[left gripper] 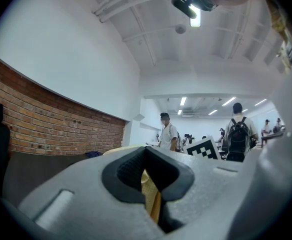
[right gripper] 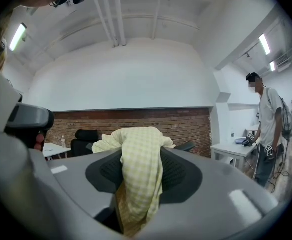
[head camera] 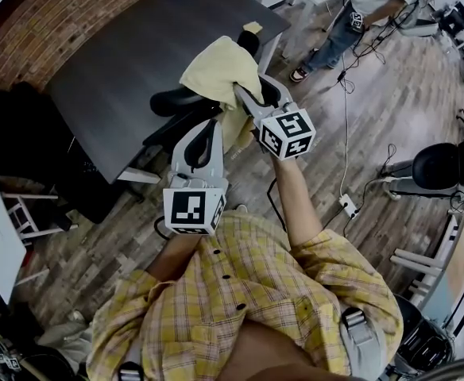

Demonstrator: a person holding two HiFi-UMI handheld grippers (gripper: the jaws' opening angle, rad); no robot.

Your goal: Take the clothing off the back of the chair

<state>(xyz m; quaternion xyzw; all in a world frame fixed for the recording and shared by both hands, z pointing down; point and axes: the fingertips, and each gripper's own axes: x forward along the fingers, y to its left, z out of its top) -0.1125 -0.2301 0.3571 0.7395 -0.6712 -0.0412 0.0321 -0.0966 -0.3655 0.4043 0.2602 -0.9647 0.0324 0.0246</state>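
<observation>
left gripper (head camera: 214, 125) and right gripper (head camera: 242, 94) both clamp the bunched, pale yellow checked clothing (head camera: 216, 66)

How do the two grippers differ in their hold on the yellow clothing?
The right gripper pinches a thick bunch of the clothing; the left gripper pinches only a thin fold. The right gripper grips near the top of the chair; the left gripper grips lower. Both are shut on the same clothing.

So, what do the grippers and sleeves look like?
The left gripper and right gripper are light grey, with dark ribbed pads inside the jaws. Each bears a white cube with black square markers. The shirt is yellow checked, short-sleeved.
</observation>
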